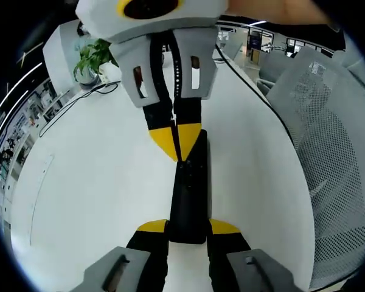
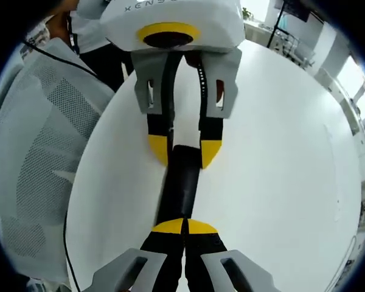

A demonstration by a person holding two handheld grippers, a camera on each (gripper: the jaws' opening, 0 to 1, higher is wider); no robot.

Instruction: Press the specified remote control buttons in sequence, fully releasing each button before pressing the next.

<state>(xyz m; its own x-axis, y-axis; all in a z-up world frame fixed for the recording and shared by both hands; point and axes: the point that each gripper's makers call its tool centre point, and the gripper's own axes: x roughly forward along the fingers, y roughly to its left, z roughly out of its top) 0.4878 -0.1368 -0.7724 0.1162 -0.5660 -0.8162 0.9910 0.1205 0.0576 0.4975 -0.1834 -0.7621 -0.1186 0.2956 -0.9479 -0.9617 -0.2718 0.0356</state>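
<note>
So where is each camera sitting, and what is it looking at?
Left gripper view: rides on the left gripper, looking along the black remote over the white table toward a plant; its tips grip the remote's near end.
Right gripper view: rides on the right gripper, facing the opposite way, tips together over the remote; a mesh chair stands alongside.
Shared: remote, table, chair, and each other's gripper.

partial letters "xens" read on the left claw's (image 2: 184, 151) white housing.
</note>
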